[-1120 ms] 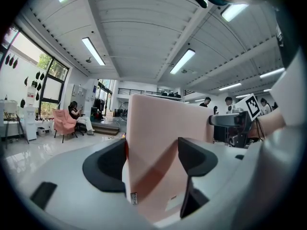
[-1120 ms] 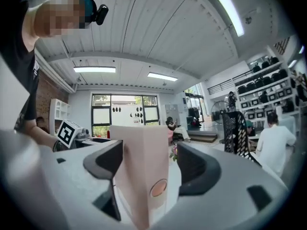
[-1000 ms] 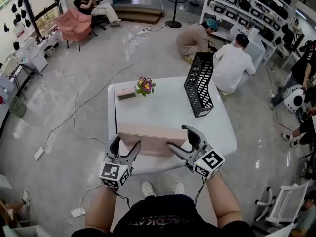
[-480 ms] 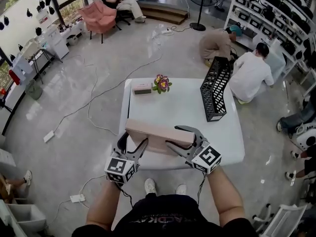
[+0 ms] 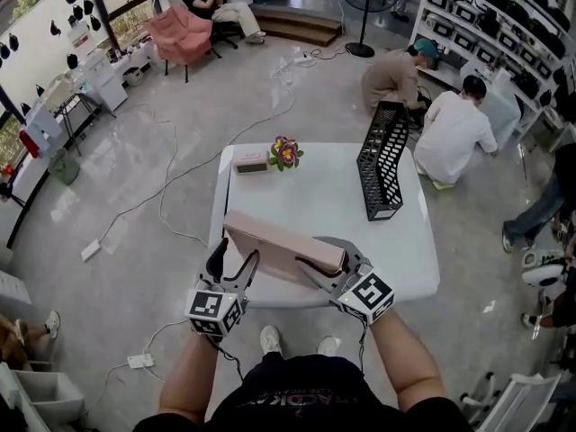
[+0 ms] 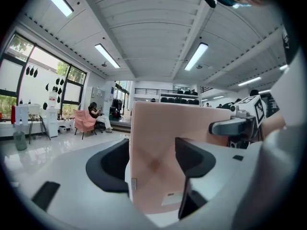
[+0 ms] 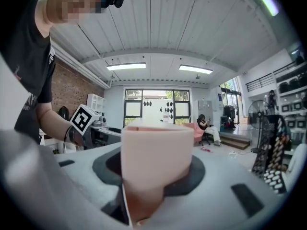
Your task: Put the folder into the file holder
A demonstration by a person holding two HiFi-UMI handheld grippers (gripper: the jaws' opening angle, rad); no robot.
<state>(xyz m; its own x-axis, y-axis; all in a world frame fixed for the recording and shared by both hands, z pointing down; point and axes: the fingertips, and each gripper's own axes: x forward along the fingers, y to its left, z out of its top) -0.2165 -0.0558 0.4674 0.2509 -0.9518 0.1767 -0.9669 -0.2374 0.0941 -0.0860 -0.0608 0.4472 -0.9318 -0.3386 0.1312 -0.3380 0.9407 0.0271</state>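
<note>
A pink folder [image 5: 279, 239] is at the near edge of the white table [image 5: 315, 196], slanting between my two grippers. My right gripper [image 5: 312, 250] has just been closing. It is now shut on the folder's rounded right end [image 7: 156, 147], which fills the gap between its jaws. My left gripper [image 5: 236, 252] straddles the folder's left end [image 6: 158, 123]. Its jaws have closed a little but stand wide, and the pads do not plainly press on the folder. The black mesh file holder [image 5: 382, 160] stands upright at the table's far right, apart from both grippers, and also shows in the right gripper view [image 7: 271, 147].
A small pot of flowers [image 5: 286, 151] and a low box [image 5: 250, 162] sit at the table's far left. Two people crouch on the floor [image 5: 450, 124] just behind the file holder. Cables run over the floor to the left, and a pink chair [image 5: 180, 30] stands far back.
The right gripper's jaws have narrowed onto the folder's right end. The folder, which lay square to the table edge, now slants. The left gripper has barely moved.
</note>
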